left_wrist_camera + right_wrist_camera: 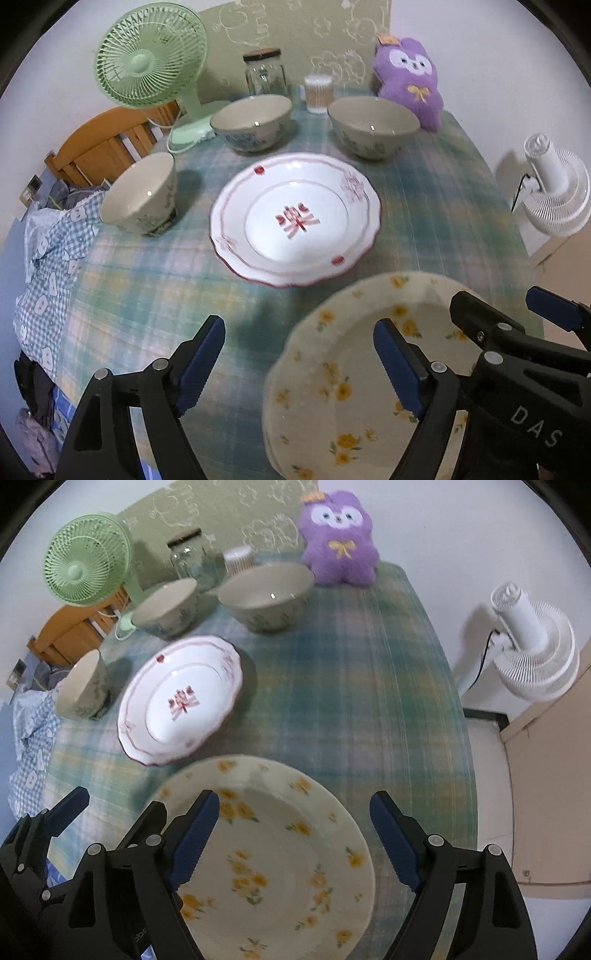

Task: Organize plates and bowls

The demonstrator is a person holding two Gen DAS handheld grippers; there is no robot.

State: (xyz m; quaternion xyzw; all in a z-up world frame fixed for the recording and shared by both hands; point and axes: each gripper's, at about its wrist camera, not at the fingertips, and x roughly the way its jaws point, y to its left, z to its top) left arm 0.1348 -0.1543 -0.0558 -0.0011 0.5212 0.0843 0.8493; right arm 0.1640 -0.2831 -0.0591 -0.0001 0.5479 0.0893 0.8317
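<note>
A cream plate with yellow flowers [280, 849] lies on the plaid tablecloth near the front edge; it also shows in the left wrist view [351, 387]. My right gripper [295, 842] is open above it. My left gripper [299, 365] is open, over the plate's left rim. A white plate with red pattern [295, 218] lies mid-table, also in the right wrist view [181, 701]. Three cream bowls stand behind it: left [142, 195], back middle [253, 120], back right [373, 125]; in the right wrist view left [83, 686], middle [168, 605], right [266, 594].
A green fan [151, 59], a glass jar [265, 72], a cotton swab cup [318, 94] and a purple plush [410, 81] line the back. A white fan [532, 653] stands off the table's right. A checked cloth [51, 258] hangs at the left edge.
</note>
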